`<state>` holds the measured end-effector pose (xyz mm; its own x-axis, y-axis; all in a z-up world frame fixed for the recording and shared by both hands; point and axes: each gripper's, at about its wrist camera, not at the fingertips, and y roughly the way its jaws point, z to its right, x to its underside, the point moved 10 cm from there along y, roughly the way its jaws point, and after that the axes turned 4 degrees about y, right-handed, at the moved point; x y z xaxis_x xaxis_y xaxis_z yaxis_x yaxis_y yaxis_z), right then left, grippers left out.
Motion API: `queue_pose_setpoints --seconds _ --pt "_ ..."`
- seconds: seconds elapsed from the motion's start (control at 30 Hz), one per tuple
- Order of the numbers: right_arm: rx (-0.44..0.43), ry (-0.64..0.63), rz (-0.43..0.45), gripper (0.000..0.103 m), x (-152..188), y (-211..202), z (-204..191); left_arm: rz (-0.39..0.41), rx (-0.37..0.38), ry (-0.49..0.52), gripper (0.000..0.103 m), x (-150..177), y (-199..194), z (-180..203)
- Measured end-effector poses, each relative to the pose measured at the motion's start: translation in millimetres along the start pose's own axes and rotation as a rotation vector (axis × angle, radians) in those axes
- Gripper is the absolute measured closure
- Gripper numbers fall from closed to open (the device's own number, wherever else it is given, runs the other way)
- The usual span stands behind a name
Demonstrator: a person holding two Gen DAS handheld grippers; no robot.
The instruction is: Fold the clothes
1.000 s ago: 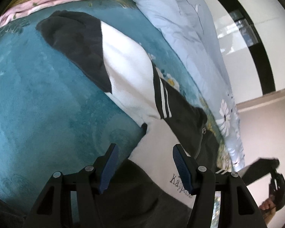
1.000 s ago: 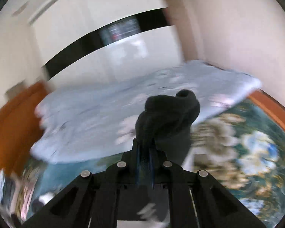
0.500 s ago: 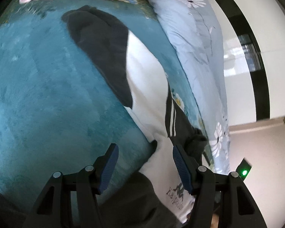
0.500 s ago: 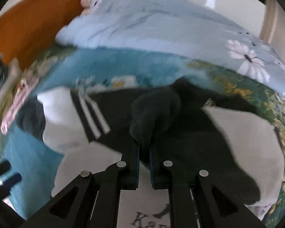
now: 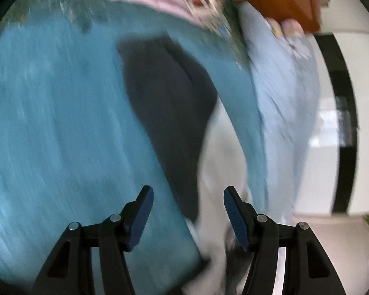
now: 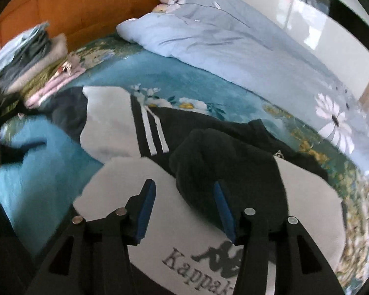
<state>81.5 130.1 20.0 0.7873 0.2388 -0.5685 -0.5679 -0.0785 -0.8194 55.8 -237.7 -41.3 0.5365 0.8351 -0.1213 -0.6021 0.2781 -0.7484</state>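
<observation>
My black-and-white sweatshirt (image 6: 125, 132) lies spread flat on the teal bedspread (image 6: 37, 162), my one landmark here. Its white chest panel, printed with a dark "Kappa" logo (image 6: 204, 268), sits nearest me. One black sleeve (image 6: 223, 172) is folded in over that white front, its cuff end bunched. The other sleeve stretches out across the bedspread: white at the shoulder, two white stripes on a black band, then black (image 5: 164, 113) to its far end.

Teal bedspread (image 5: 61, 123) lies bare left of the sweatshirt (image 6: 125, 127); quilt (image 6: 233, 44) and, seemingly, stacked clothes (image 6: 34, 51) hem it.
</observation>
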Motion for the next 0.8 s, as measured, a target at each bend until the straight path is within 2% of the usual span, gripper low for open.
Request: queue_pose_setpoints --seconds 0.1,0.2,0.33,0.4,0.43,0.57,0.7,0.8 --pt "0.049 -0.096 -0.003 0.052 10.6 -8.4 -5.7 0.107 -0.098 -0.051 0.039 -41.5 -1.3 -22.8" --pt "0.092 -0.121 -0.031 0.052 22.8 -9.8 -3.1 0.121 -0.136 -0.075 0.041 -66.6 8.8 -35.6" --pt "0.088 -0.065 -0.063 0.052 31.4 -7.2 2.4 0.135 -0.159 -0.073 0.046 -83.9 18.7 -40.8" --pt "0.090 -0.044 -0.079 0.052 33.8 -5.3 5.4 0.144 -0.158 -0.063 0.063 -87.5 21.8 -39.1" --pt "0.094 -0.041 -0.080 0.052 33.7 -5.1 6.8 0.136 -0.156 -0.053 0.076 -87.9 24.6 -37.8" --pt "0.100 -0.022 -0.066 0.052 28.1 -8.8 12.8 0.115 -0.166 -0.041 0.090 -91.1 23.1 -35.3" --pt "0.081 0.066 -0.045 0.052 19.3 -14.7 25.1 0.180 -0.143 0.124 0.093 -85.2 -7.9 8.9" --pt "0.045 0.195 -0.023 0.052 18.0 -19.8 41.4 0.256 -0.079 0.394 0.093 -63.1 -45.0 87.8"
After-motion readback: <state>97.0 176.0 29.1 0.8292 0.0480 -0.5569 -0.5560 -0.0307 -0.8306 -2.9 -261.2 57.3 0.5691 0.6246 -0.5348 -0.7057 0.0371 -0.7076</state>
